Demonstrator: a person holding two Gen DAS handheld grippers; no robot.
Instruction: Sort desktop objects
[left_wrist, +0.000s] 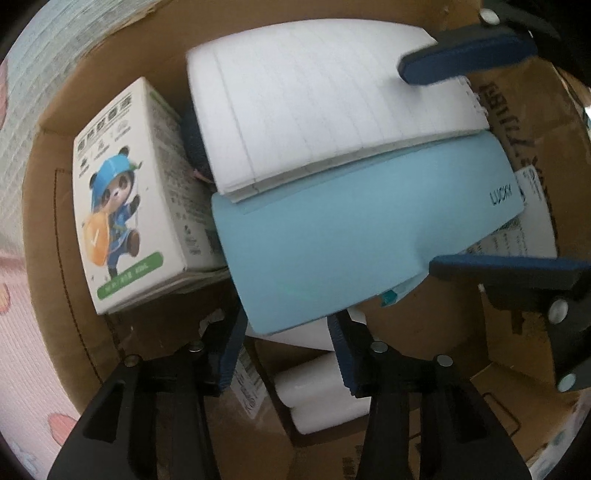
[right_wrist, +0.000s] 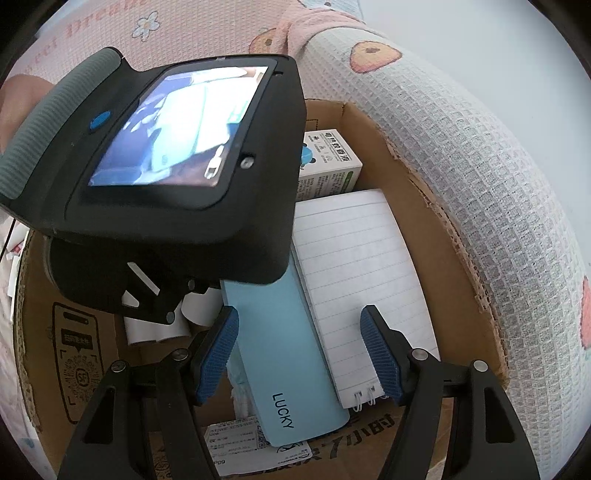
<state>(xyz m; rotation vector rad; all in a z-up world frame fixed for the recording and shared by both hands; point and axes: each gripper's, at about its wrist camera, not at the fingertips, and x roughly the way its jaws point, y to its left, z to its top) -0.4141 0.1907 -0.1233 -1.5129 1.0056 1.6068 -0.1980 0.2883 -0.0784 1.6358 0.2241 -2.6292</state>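
Lying inside the cardboard box (right_wrist: 424, 206), the open notebook (right_wrist: 354, 280) nearly fills the floor, its lined page close to one wall and its long axis running from the carton (right_wrist: 332, 162) at the far end toward the right gripper (right_wrist: 299, 354). Both the left gripper (left_wrist: 286, 354) and the right stand with jaws apart, pressing on nothing. The left tool's housing (right_wrist: 155, 177) hides one box side; white rolls (left_wrist: 317, 398) are half covered.
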